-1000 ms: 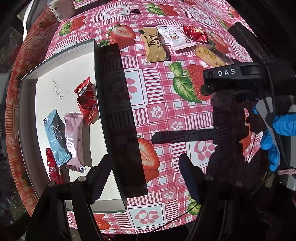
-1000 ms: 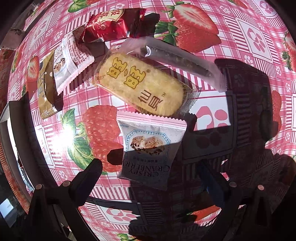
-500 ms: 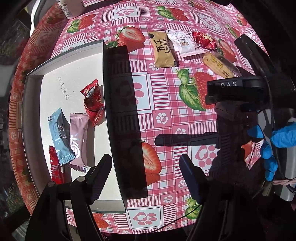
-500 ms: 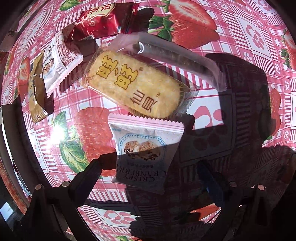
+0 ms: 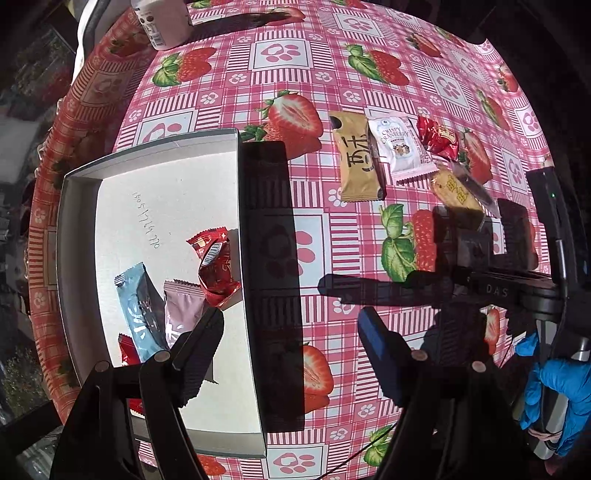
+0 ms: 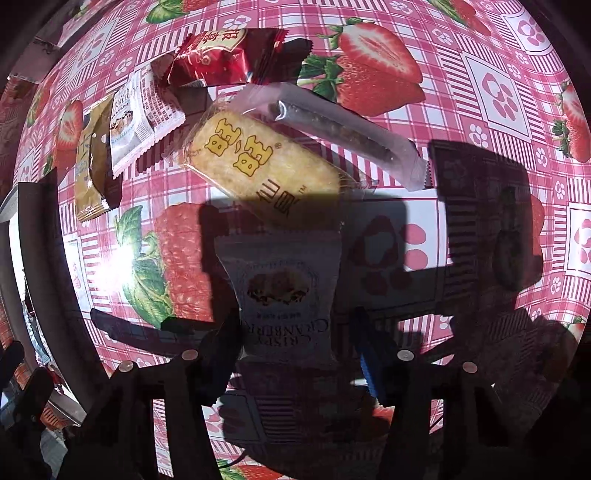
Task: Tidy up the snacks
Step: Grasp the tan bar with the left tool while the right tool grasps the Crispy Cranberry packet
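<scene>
A white cranberry packet (image 6: 284,288) lies flat on the strawberry tablecloth between the fingers of my right gripper (image 6: 293,321). Its jaws are closing. The left finger meets the packet's edge and a narrow gap shows at the blue right pad (image 6: 360,332). Just beyond lie a yellow rice cracker (image 6: 258,166) and a clear stick packet (image 6: 347,136). My left gripper (image 5: 290,321) hangs open over the right wall of the white box (image 5: 155,177), with nothing between its fingers. Inside the box lie a red packet (image 5: 216,266), a blue one (image 5: 136,306) and a pink one (image 5: 181,317).
Farther off lie a tan packet (image 5: 356,162), a second cranberry packet (image 5: 399,147) and a red packet (image 5: 437,138). A white bottle (image 5: 162,22) stands at the far left edge. A blue-gloved hand (image 5: 554,380) holds the right tool at the right.
The right jaws have drawn in from wide apart to close around the cranberry packet. The left gripper has drifted along the box's wall, so the far bottle shows more.
</scene>
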Available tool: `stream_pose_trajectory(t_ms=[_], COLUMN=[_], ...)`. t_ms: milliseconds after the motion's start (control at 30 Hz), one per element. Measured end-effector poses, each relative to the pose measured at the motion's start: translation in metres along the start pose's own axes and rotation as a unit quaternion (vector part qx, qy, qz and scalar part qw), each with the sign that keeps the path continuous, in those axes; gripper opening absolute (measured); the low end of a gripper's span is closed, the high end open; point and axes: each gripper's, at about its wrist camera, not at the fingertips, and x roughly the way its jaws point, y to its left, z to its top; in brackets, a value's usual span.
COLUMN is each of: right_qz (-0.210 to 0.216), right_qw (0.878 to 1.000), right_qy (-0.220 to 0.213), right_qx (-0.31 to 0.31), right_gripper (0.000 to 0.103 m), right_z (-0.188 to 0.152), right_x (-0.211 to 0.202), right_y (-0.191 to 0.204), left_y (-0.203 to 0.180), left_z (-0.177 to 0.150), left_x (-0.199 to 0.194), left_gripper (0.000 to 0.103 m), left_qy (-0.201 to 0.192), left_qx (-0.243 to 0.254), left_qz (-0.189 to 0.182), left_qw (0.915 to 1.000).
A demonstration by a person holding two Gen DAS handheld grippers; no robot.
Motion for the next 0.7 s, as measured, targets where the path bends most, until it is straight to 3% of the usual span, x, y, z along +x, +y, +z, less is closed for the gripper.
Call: stream_pose_trajectory(t_ms=[400, 600, 700], right_qz=[0.021, 0.016, 0.017], right_qw=[0.999, 0.998, 0.998], right_qy=[0.004, 0.000, 0.000], right_qx=[-0.037, -0.055, -0.056], right_gripper=[0.044, 0.044, 0.044], right_z=[-0.035, -0.050, -0.054], right_x=[0.006, 0.011, 0.013], right_y=[-0.026, -0.025, -0.025], left_y=[-0.033, -0.043, -0.049], left_z=[0.080, 0.104, 0.108], left_x=[0.039, 0.071, 0.073], left_gripper=[0.078, 0.078, 0.074], left_qy=[0.010, 0.023, 0.004], left_qx=[-0.028, -0.045, -0.035], left_qz=[-0.024, -0.012, 0.003], left_qw=[0.9993, 0.9986, 0.9994])
